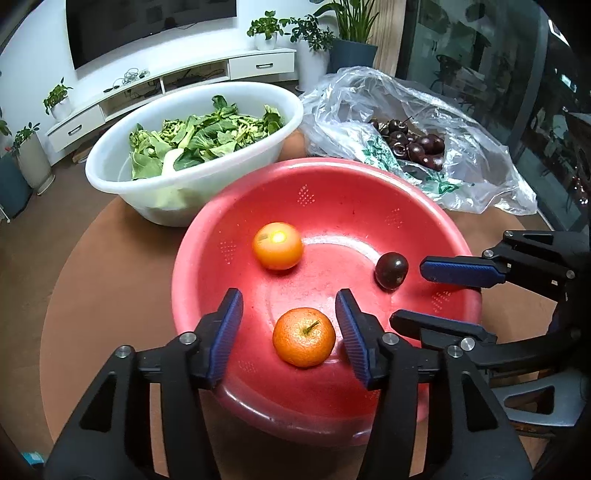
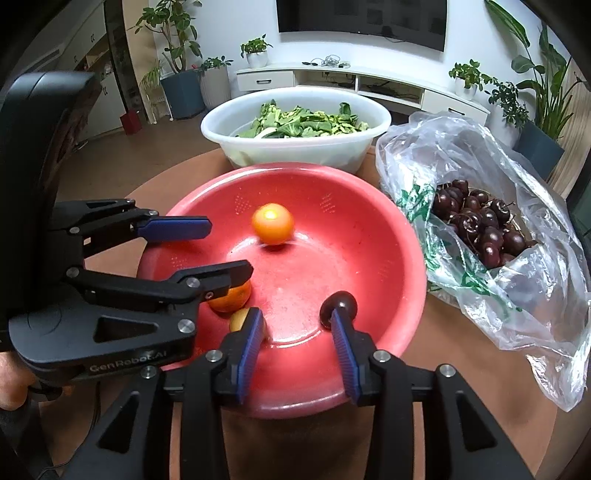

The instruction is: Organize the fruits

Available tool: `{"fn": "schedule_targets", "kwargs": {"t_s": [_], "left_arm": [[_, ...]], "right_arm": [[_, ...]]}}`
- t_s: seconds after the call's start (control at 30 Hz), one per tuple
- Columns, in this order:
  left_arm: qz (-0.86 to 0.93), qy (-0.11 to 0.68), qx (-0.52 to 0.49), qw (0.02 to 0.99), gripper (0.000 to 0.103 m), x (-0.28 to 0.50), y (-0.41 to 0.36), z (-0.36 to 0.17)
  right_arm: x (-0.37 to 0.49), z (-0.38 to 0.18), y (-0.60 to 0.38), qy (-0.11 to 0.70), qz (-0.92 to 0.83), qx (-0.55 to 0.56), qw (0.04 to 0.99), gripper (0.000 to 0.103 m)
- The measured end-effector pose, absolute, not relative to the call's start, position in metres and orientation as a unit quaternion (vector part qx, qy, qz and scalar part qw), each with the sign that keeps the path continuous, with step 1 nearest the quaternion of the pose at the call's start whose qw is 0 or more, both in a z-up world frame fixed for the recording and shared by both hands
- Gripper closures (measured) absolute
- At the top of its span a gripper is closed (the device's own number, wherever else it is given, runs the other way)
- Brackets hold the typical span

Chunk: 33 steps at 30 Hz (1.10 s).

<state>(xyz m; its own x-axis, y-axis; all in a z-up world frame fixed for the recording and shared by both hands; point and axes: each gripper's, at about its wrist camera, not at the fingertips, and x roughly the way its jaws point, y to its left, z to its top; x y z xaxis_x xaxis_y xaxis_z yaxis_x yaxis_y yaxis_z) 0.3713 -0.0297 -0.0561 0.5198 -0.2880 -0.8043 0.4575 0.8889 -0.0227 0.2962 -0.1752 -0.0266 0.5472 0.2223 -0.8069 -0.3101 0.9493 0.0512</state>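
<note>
Table (image 2: 443,354): third fruit (image 2: 239,320) (right view only)

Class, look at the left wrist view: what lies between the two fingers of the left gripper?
A stemmed orange tangerine lies on the red basin's floor between the left gripper's open fingers, untouched by either pad. The left wrist view shows it.

White wall (image 2: 236,44), TV (image 1: 140,26), low cabinet (image 1: 177,85), potted plants (image 2: 255,51).

Black gripper (image 1: 288,325) frames, ribbed blue pads, silver screws.
</note>
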Motion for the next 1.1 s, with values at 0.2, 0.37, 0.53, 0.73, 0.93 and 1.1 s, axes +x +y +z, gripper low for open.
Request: {"fn": "schedule_targets", "kwargs": {"t_s": [0.2, 0.37, 0.53, 0.73, 0.93, 1.1], "left_arm": [[-0.216, 0.423, 0.07, 0.877, 0.034, 0.35, -0.015, -0.035], [-0.214, 0.404, 0.039, 0.889, 0.019, 0.31, 0.005, -0.018], [-0.216, 0.394, 0.027, 0.893, 0.008, 0.252, 0.018, -0.016], [-0.22, 0.403, 0.012, 0.888, 0.006, 0.183, 0.031, -0.03], [-0.224, 0.426, 0.003, 0.877, 0.006, 0.119, 0.04, -0.054], [-0.223, 0.443, -0.004, 0.868, 0.006, 0.08, 0.041, -0.069]], "right_arm": [[0.282, -0.013, -0.184, 0.436, 0.15, -0.036, 0.887, 0.056], [0.252, 0.009, -0.201, 0.411, 0.15, -0.001, 0.899, 0.049], [0.207, 0.023, -0.216, 0.387, 0.157, 0.033, 0.908, 0.038], [0.148, 0.02, -0.226, 0.381, 0.166, 0.075, 0.906, 0.028], [0.092, -0.005, -0.226, 0.389, 0.164, 0.103, 0.901, 0.026], [0.07, -0.026, -0.208, 0.404, 0.174, 0.103, 0.892, 0.026]]}}
